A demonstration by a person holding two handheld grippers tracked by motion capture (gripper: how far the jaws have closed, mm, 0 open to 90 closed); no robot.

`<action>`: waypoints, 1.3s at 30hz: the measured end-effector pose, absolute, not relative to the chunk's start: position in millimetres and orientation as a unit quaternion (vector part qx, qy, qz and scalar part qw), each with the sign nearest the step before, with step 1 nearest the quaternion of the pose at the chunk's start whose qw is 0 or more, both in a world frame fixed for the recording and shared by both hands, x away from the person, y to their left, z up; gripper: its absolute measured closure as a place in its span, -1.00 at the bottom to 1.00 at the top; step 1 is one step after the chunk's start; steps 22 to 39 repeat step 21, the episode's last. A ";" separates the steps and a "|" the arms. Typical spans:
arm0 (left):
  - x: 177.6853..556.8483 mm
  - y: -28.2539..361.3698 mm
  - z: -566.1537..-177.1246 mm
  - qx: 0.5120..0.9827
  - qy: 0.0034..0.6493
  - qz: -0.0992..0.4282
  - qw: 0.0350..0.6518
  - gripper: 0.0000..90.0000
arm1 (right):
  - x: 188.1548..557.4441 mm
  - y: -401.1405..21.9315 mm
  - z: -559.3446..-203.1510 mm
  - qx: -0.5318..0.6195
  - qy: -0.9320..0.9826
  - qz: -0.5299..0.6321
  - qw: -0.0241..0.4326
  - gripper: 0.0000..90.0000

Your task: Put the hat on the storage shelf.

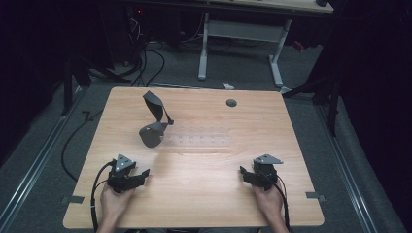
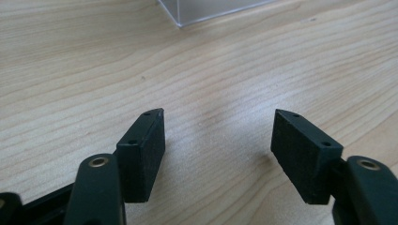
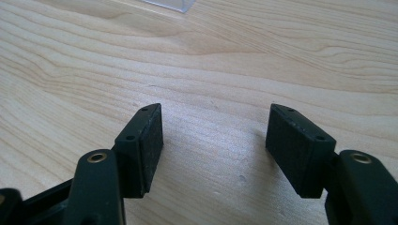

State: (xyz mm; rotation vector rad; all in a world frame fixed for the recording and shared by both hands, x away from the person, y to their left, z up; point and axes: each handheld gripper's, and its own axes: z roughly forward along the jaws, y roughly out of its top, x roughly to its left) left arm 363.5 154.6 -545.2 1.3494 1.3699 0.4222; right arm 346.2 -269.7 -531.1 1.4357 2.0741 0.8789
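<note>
- Two tongs rest low on the wooden bench, each held in one of the person's hands at the lower edge of the high view.
- Left tongs sit at the lower left of the high view; in the left gripper view the two black jaws stand well apart with only bare wood between them.
- Right tongs sit at the lower right of the high view; in the right gripper view their jaws are likewise spread apart, nothing between the pads.
- Dark grey folded object, with one flap raised and a rounded base lying flat, stands in the upper left part of the bench in the high view, well apart from both tongs and nearer the left ones.
- Clear plastic box, faint in the high view, lies just right of the grey object near the middle of the bench; one corner of it shows at the top of the left gripper view and a sliver at the top edge of the right gripper view.
- Small round grey hole cover sits near the far edge of the bench, upper middle of the high view.
</note>
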 end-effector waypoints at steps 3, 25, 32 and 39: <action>361.6 151.7 -546.6 0.581 0.573 0.188 0.546 -0.23 | 346.1 -269.6 -531.1 0.523 0.755 0.320 0.233 -0.18; 361.3 149.5 -547.2 0.582 0.574 0.190 0.543 -0.35 | 346.1 -269.6 -531.1 0.523 0.755 0.320 0.233 -0.18; 361.3 149.5 -547.2 0.582 0.574 0.190 0.543 -0.35 | 346.1 -269.6 -531.1 0.523 0.755 0.320 0.233 -0.18; 361.3 149.5 -547.2 0.582 0.574 0.190 0.543 -0.35 | 346.1 -269.6 -531.1 0.523 0.755 0.320 0.233 -0.18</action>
